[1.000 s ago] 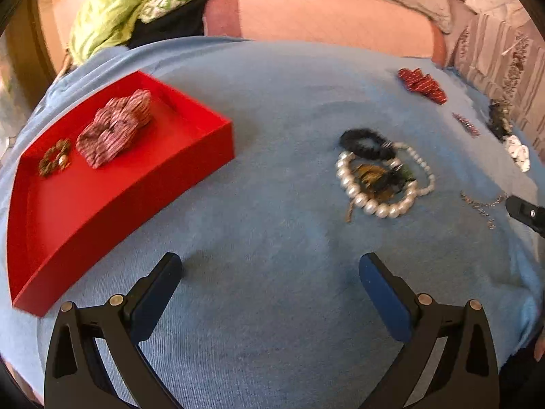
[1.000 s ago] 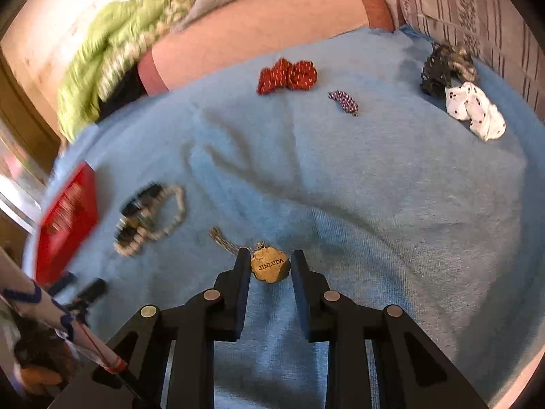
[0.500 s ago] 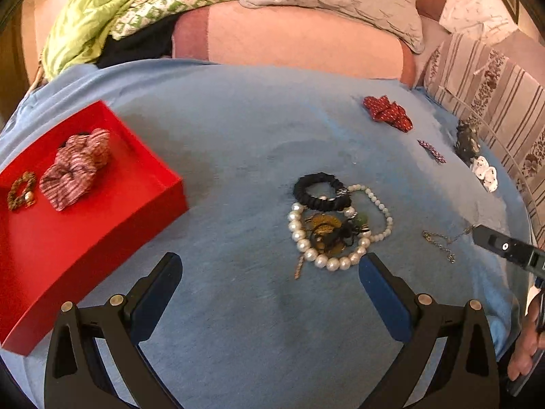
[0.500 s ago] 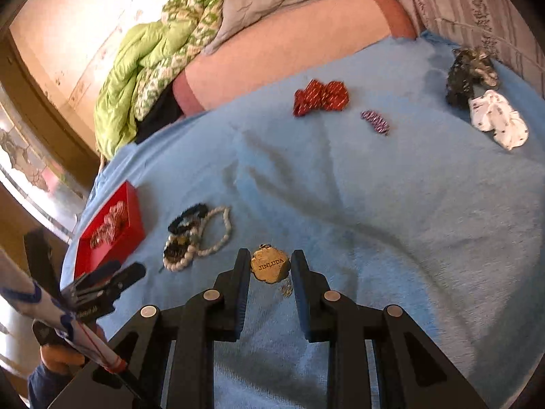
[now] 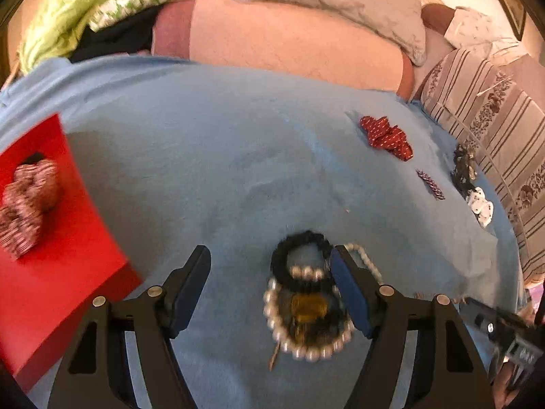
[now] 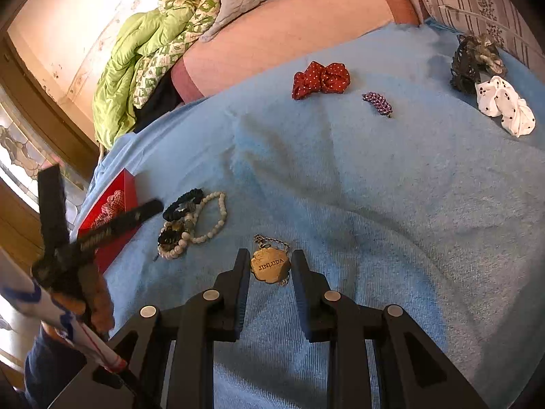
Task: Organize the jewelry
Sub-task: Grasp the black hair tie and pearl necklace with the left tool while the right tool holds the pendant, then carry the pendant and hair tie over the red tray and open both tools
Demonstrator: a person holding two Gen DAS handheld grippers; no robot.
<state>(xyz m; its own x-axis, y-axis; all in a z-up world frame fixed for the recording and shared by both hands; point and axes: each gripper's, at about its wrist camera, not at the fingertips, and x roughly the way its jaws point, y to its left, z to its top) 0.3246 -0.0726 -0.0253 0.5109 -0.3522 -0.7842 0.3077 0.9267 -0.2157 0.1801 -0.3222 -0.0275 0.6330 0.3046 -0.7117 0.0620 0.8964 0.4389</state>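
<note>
A pile of jewelry lies on the blue cloth: a pearl bracelet [image 5: 299, 347], a black hair tie [image 5: 299, 242] and a gold piece [image 5: 308, 306]. My left gripper [image 5: 270, 286] is open, low over the cloth, its right finger at the pile's right edge. The pile also shows in the right wrist view [image 6: 190, 225]. My right gripper [image 6: 269, 266] is shut on a gold tag [image 6: 270, 266] marked JINLUDA, whose chain [image 6: 269, 240] trails onto the cloth. A red tray [image 5: 71, 259] at the left holds a striped scrunchie [image 5: 27, 204].
On the far right of the cloth lie a red dotted bow [image 6: 322, 80], a purple beaded clip [image 6: 378, 102], a black claw clip [image 6: 471, 61] and a white dotted scrunchie [image 6: 504, 105]. Pillows and a green quilt [image 6: 150, 61] lie behind.
My left gripper has moved forward and right, down to the pearl pile. My right gripper still holds the gold tag; the chain now trails on the cloth.
</note>
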